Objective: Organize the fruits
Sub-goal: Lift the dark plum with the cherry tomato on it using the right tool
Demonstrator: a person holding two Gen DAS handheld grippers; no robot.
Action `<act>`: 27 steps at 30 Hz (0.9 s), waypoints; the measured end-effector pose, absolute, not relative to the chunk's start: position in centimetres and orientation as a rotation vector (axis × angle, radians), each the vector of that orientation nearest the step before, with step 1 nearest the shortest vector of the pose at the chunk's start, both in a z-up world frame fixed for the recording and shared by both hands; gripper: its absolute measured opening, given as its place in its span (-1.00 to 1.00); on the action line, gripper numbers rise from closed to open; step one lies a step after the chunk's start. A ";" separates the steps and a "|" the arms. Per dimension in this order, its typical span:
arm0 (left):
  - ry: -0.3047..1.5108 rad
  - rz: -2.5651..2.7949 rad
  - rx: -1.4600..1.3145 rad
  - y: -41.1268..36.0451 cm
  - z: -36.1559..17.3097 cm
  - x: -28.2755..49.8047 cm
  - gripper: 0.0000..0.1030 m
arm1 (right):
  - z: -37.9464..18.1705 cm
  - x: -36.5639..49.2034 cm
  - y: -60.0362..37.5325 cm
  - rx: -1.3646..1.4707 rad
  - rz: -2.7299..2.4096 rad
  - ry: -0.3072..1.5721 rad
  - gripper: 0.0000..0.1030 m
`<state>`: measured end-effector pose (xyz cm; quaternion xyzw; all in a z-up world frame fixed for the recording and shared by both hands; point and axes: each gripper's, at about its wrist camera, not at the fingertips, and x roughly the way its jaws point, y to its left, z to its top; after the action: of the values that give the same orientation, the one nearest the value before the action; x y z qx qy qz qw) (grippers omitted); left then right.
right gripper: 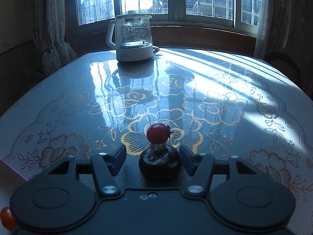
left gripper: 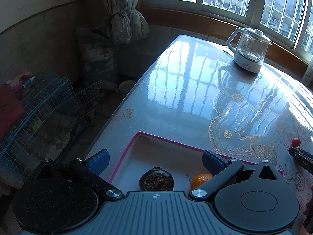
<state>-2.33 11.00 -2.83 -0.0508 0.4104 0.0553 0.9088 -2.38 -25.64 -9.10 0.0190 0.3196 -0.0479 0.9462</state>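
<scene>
In the right wrist view a dark brown round fruit [right gripper: 159, 164] sits on the tablecloth between the blue pads of my right gripper [right gripper: 152, 157]. A gap shows on its left side, so the jaws stand open around it. Just beyond it lies a red cherry tomato [right gripper: 158, 133], which also shows at the right edge of the left wrist view as the cherry tomato [left gripper: 295, 142]. My left gripper [left gripper: 156, 161] hangs open over a white tray with a pink rim [left gripper: 168, 142]. Inside the tray lie another dark fruit [left gripper: 156, 180] and an orange [left gripper: 200, 180].
A glass kettle [right gripper: 133, 39] on a white base stands at the far side of the glossy flowered table [right gripper: 215, 90], near the window. Off the table's left edge, a wire cage [left gripper: 39, 105] and sacks sit on the floor. A small red object [right gripper: 5, 218] shows at the bottom left.
</scene>
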 end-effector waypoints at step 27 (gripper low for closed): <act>0.853 0.136 -0.076 11.2 -2.7 -2.2 0.95 | -9.1 -3.0 -26.0 0.067 -0.132 0.631 -0.18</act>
<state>-2.24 11.20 -2.70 -0.0370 0.4132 0.0659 0.9075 -3.04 -25.98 -9.09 0.0331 0.3101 -0.0648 0.9479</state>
